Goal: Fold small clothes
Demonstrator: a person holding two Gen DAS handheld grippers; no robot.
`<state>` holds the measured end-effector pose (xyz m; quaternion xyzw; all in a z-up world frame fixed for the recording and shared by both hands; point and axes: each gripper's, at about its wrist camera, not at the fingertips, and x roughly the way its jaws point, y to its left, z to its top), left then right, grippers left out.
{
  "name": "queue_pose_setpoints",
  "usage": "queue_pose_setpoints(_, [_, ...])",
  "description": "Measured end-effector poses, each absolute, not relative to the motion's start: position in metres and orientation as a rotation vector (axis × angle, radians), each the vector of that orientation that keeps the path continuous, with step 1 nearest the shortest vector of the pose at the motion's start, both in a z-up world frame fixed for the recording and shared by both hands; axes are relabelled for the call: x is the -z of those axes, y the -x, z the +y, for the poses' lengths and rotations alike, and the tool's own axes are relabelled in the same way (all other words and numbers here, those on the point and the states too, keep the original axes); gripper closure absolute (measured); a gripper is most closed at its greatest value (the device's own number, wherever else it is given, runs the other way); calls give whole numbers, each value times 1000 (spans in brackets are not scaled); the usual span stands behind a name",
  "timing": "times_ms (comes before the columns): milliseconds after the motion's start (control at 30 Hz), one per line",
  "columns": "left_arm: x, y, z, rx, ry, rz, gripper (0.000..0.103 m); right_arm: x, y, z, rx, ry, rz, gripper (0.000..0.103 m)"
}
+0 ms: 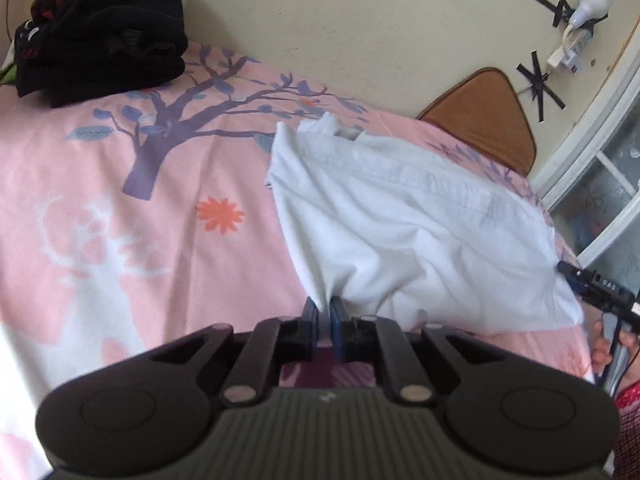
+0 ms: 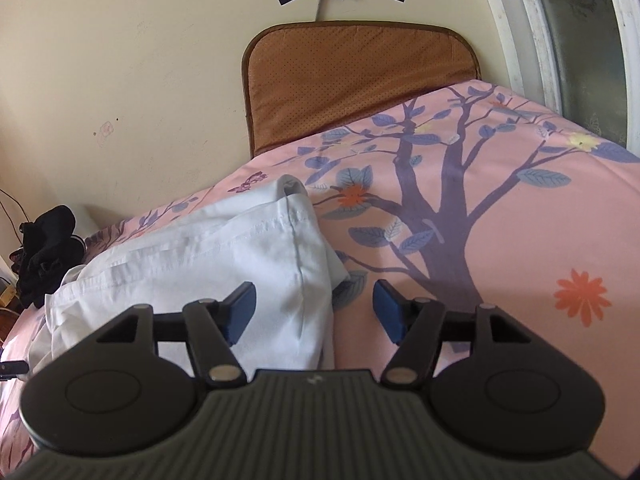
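A white garment [image 1: 404, 224] lies rumpled on the pink bedsheet [image 1: 120, 200]. My left gripper [image 1: 324, 314] is shut on its near edge, and the cloth pulls up in folds from between the blue pads. In the right wrist view the same white garment [image 2: 224, 256] lies to the left, its stitched hem running toward me. My right gripper [image 2: 314, 306] stands open over the garment's right edge; the cloth lies between the fingers but the pads do not press it. The right gripper [image 1: 600, 292] also shows at the left wrist view's right edge, held by a hand.
A pile of dark clothes [image 1: 100, 32] sits at the bed's far left corner, seen again as dark clothes [image 2: 44, 256]. A brown cushion [image 2: 360, 80] leans on the wall. A window frame [image 1: 592, 160] borders the right. Tape and a lamp [image 1: 580, 8] hang on the wall.
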<state>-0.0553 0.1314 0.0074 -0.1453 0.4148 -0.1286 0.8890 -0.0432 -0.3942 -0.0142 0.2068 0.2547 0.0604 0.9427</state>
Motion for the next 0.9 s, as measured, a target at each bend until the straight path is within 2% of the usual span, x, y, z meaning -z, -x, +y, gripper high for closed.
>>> queue_pose_setpoints(133, [-13, 56, 163, 275, 368, 898, 95, 14, 49, -402, -122, -431, 520, 36])
queue_pose_setpoints(200, [-22, 61, 162, 253, 320, 883, 86, 15, 53, -413, -123, -465, 518, 36])
queue_pose_setpoints(267, [-35, 68, 163, 185, 278, 833, 54, 15, 56, -421, -130, -510, 513, 36])
queue_pose_setpoints(300, [-44, 71, 168, 162, 292, 777, 52, 15, 55, -425, -135, -531, 513, 36])
queue_pose_setpoints(433, [-74, 63, 167, 257, 430, 639, 57, 18, 45, -423, -156, -571, 533, 36])
queue_pose_setpoints(633, [-72, -4, 69, 508, 415, 667, 87, 18, 22, -396, -189, -550, 535, 37])
queue_pose_setpoints(667, [-66, -20, 51, 542, 428, 695, 91, 18, 21, -393, -181, -539, 537, 43])
queue_pose_setpoints(700, [-60, -36, 34, 574, 442, 716, 91, 18, 20, -392, -163, -530, 545, 58])
queue_pose_setpoints(767, [-48, -63, 3, 612, 437, 745, 91, 22, 18, -397, -172, -601, 572, 81])
queue_pose_setpoints(867, [-14, -100, -35, 549, 371, 882, 100, 13, 25, -404, -207, -740, 562, 86])
queue_pose_setpoints(900, [6, -110, -43, 501, 360, 937, 98, 4, 30, -403, -238, -774, 535, 87])
